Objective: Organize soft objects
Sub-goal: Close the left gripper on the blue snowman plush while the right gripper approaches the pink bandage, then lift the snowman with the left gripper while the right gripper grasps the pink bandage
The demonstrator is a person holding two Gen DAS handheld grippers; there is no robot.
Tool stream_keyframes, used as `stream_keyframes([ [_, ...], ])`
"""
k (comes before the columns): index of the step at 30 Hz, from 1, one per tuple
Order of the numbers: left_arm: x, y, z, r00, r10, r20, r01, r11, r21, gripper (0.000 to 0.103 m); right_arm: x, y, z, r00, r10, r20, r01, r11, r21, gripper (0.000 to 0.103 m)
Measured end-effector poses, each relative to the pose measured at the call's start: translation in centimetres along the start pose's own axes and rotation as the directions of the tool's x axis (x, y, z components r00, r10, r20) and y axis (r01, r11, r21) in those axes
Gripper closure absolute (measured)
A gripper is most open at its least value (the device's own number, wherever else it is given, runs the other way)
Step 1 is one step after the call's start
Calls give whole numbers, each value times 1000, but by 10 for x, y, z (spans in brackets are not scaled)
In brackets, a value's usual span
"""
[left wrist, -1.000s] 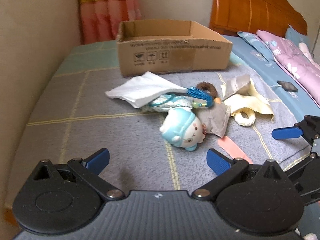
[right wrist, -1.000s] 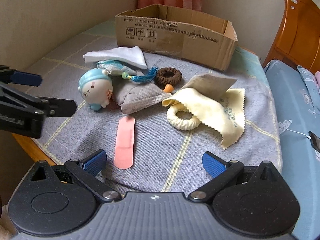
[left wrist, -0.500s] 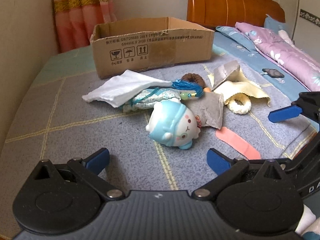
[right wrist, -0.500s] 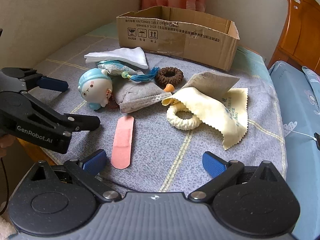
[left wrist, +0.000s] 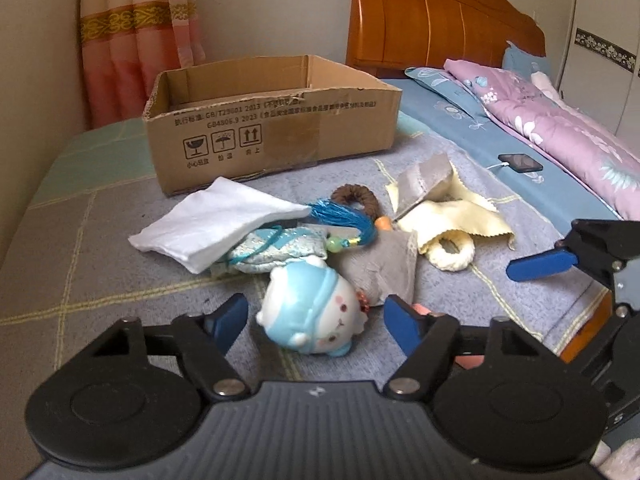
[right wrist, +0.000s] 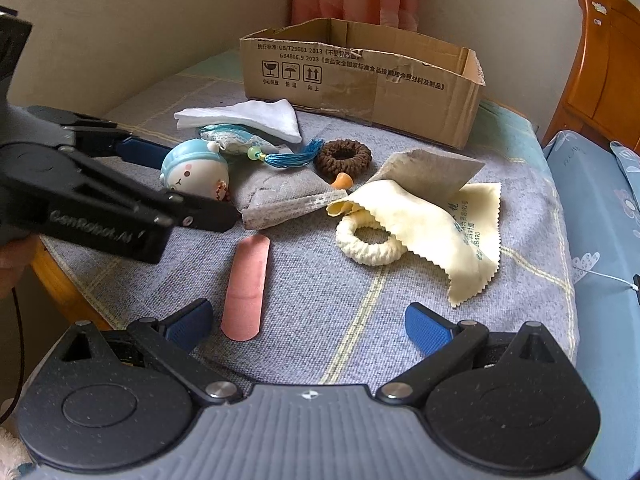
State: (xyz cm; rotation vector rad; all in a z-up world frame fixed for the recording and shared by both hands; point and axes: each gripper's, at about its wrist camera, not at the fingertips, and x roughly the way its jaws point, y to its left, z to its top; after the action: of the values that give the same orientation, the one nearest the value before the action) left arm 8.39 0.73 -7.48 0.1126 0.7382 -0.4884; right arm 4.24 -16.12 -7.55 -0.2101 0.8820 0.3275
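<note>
A blue-and-white plush toy (left wrist: pixel 312 316) lies on the grey checked cloth (left wrist: pixel 100 264), against a pile of soft things. My left gripper (left wrist: pixel 316 322) has a finger on each side of the toy and its jaws are closing; a small gap shows at both pads. In the right wrist view the toy (right wrist: pixel 196 168) sits between those same fingers (right wrist: pixel 140 152). My right gripper (right wrist: pixel 308 324) hovers open near the cloth's front edge, holding nothing. A pink strip (right wrist: pixel 246 284) lies just ahead of its left finger. The cardboard box (left wrist: pixel 272 120) stands open behind the pile.
The pile holds a white folded cloth (left wrist: pixel 216 224), a tasselled blue sachet (left wrist: pixel 272 248), a grey pouch (right wrist: pixel 280 196), a brown scrunchie (right wrist: pixel 344 156), a cream ring (right wrist: pixel 368 240) and a yellow wipe (right wrist: pixel 452 232). A bed (left wrist: pixel 560 148) with a phone (left wrist: pixel 520 163) lies to the right.
My left gripper has come in closer to the plush toy and its jaws have narrowed from wide open to either side of it. The right gripper has stayed put.
</note>
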Motion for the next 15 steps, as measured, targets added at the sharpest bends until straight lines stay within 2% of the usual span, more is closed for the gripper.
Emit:
stream_keyframes([
  [1,0,1,0,1000,-6,1,6,1000,-1,38,0,0,0,1000,0,1,0,1000,-1,0],
  [5,1,5,-2,1000,-19,3,19,1000,9,40,0,0,0,1000,2,4,-2,1000,-2,0],
  [8,0,5,-1,999,-36,10,36,999,6,49,0,0,-1,1000,2,7,-2,1000,-2,0],
  [10,-3,5,-1,999,-34,10,34,999,-3,51,0,0,-1,1000,2,10,-2,1000,-1,0],
  [15,-23,3,-1,999,39,22,-39,999,-6,51,-1,2,-1,1000,-4,8,4,1000,-4,0],
])
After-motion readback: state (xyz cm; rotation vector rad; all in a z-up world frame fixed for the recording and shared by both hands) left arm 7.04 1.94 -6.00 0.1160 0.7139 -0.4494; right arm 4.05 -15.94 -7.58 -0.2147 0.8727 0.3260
